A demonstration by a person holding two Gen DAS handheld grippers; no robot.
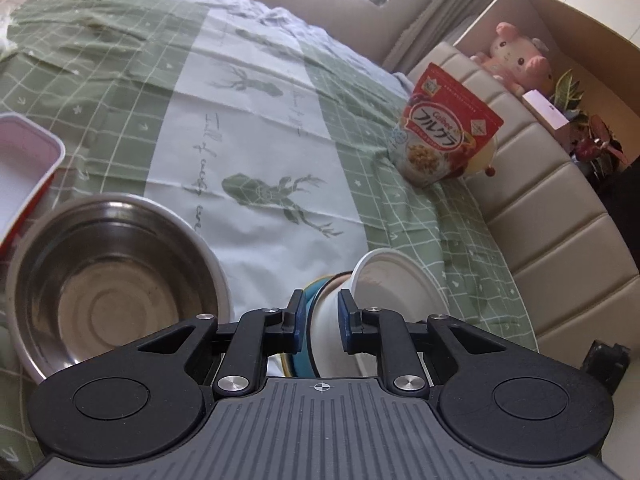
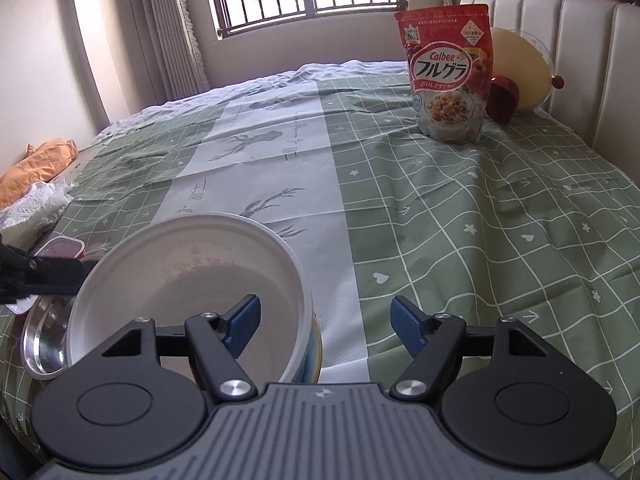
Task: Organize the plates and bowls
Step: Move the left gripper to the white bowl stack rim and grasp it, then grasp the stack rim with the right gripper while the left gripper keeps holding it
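My left gripper (image 1: 320,316) is shut on the wall of a white paper bowl (image 1: 394,290), held tilted on its side over the bed. A blue-rimmed dish (image 1: 310,322) shows just behind the bowl, under my fingers. A steel bowl (image 1: 108,280) sits to the left on the green checked cloth (image 1: 120,92). In the right wrist view my right gripper (image 2: 326,326) is open and empty; its left fingertip (image 2: 244,320) overlaps the white bowl (image 2: 192,280), which rests in the blue-rimmed dish (image 2: 316,354). The steel bowl (image 2: 44,340) lies at the left.
A red cereal bag (image 2: 450,72) stands at the far right by the padded headboard (image 2: 580,60), with a yellow plate (image 2: 520,68) and a red apple (image 2: 504,98) behind it. A pink-and-white tray (image 1: 20,168) lies left. Orange cloth (image 2: 36,168) lies at the bed's left edge.
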